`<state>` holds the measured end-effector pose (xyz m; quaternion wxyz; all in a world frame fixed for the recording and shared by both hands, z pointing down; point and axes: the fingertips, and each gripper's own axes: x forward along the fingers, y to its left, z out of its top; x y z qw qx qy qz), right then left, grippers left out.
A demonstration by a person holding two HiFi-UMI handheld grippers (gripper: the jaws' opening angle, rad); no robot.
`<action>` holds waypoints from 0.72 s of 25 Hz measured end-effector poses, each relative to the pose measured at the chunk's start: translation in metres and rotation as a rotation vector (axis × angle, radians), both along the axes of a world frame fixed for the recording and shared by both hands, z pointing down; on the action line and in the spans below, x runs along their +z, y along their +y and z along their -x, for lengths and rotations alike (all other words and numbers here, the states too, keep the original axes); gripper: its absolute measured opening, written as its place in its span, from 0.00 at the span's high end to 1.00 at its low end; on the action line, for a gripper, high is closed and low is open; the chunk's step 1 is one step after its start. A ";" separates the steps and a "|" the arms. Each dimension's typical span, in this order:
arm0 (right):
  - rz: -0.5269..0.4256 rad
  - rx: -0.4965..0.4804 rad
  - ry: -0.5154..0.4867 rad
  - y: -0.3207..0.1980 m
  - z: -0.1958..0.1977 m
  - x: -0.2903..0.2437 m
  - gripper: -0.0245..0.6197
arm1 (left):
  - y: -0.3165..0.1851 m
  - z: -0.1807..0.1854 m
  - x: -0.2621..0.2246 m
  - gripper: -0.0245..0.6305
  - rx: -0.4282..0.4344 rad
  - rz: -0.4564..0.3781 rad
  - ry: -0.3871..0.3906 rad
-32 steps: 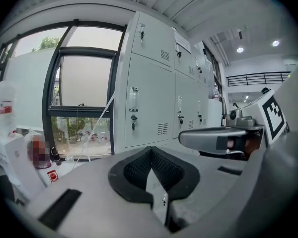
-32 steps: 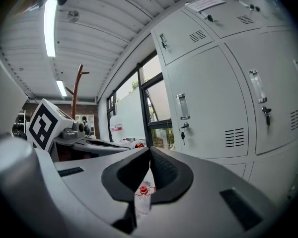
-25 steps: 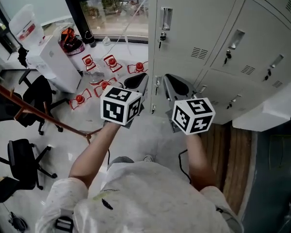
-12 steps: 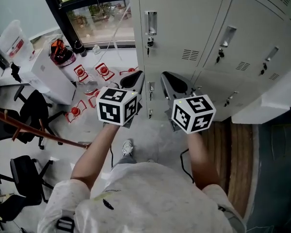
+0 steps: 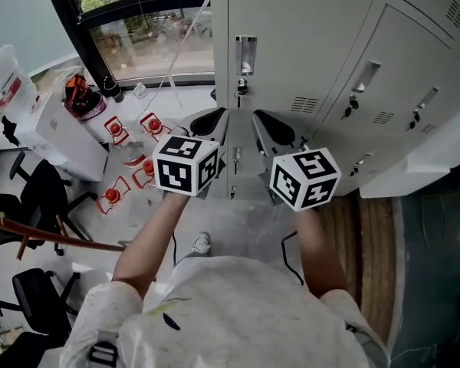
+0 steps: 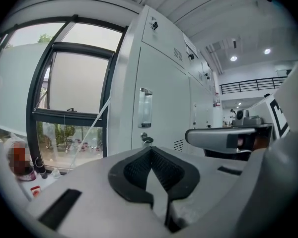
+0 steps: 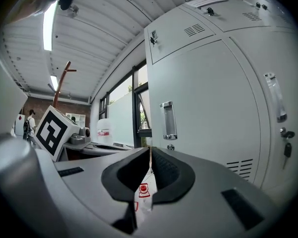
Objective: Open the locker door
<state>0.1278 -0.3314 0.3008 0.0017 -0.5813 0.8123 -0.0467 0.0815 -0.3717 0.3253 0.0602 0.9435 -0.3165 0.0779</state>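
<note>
The left gripper and the right gripper are side by side and point about level at the end locker column, with the window off to the left of the left one. Each has its jaws pressed together with nothing between them, and neither touches the locker. The door most likely meant is shut and stands straight ahead of both tips. Its recessed handle is ahead of and above them, and a key hangs in the lock just under it. To do the reach well, I would use one gripper only, probably the left, whose line runs almost under the handle. It should part its jaws before arriving, not at the door. The tip should rise to handle height and come in square, so one jaw slips into the recess and the other stays outside the lip. Whether the lock is turned cannot be told, so a light test pull comes first, and the key is the fallback. The handle sits at the door's left edge, so the hinges are probably on the right. The pull should then curve outward and rightward, with the right gripper drawn back out of the swing.
</note>
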 end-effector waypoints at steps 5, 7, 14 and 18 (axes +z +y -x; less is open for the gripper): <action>-0.026 0.015 -0.010 -0.031 0.008 -0.011 0.95 | -0.033 0.010 -0.001 0.95 0.016 0.009 0.013; -0.041 0.026 -0.019 -0.043 0.009 -0.016 0.95 | -0.044 0.013 0.000 0.95 0.027 0.013 0.015; -0.074 0.124 -0.008 -0.080 0.003 -0.032 0.95 | -0.079 0.020 -0.002 0.95 0.073 0.014 0.025; -0.065 0.147 0.005 -0.097 0.007 -0.034 0.84 | -0.096 0.027 -0.002 0.95 0.092 0.017 0.036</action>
